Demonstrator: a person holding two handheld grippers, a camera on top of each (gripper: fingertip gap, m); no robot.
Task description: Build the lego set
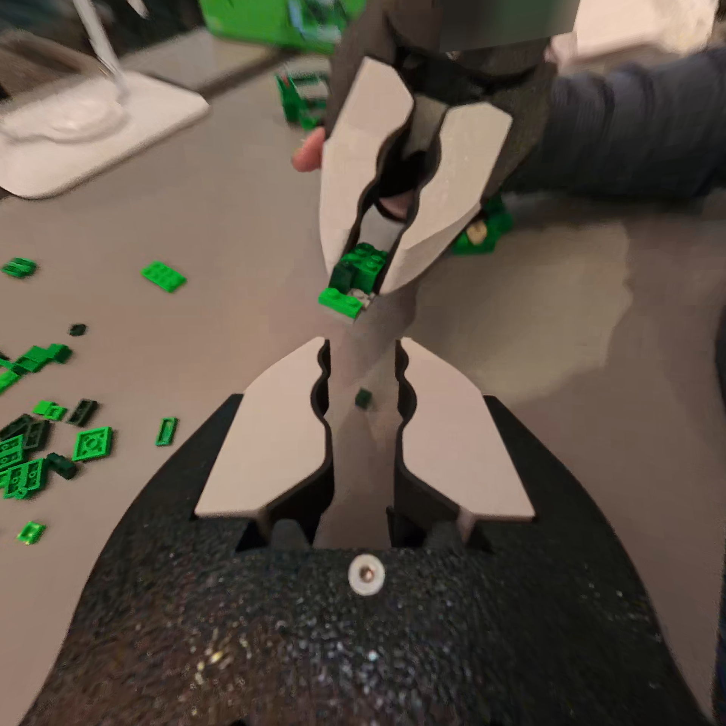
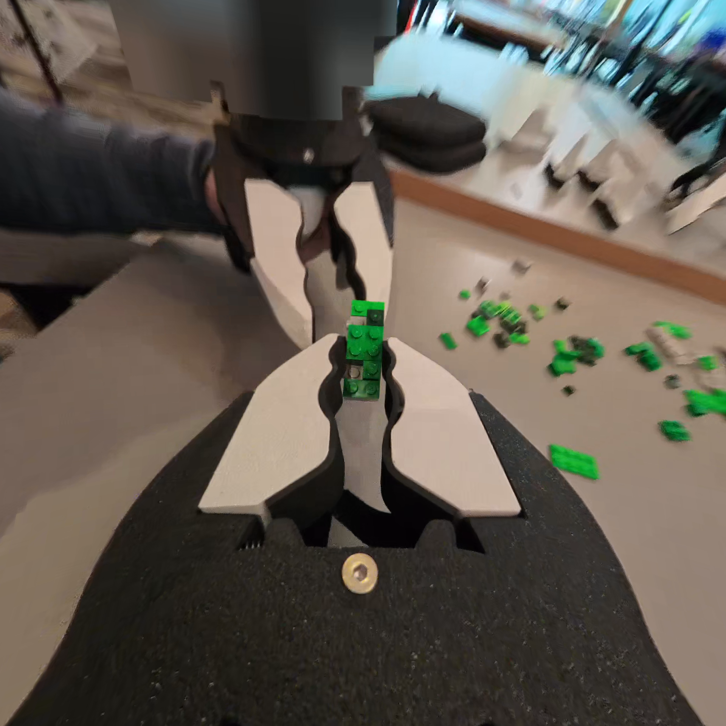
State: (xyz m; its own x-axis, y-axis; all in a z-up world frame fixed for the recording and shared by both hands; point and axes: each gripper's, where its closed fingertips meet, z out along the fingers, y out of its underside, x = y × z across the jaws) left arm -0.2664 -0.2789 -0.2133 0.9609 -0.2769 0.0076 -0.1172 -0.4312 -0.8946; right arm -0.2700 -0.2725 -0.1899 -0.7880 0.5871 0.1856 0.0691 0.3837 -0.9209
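Grey desk [image 1: 235, 220] lies bare between my tongs, loose green plastic bricks [image 1: 39, 444] off leftward. My right tongs [image 2: 363, 345] clamp the small green brick assembly [image 2: 363, 353] aloft; my left tongs [image 1: 363, 341] gape empty.

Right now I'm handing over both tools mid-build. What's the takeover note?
Right tool: shut on the small green assembly, held above the table.
Left tool: open, empty, facing the assembly just ahead of its tips.
Parts: loose green pieces scattered on the left tool's side; one dark green piece lies below the left tool; another green built section sits behind the right tool.
Done: a few bricks joined.
Left: most pieces unattached.
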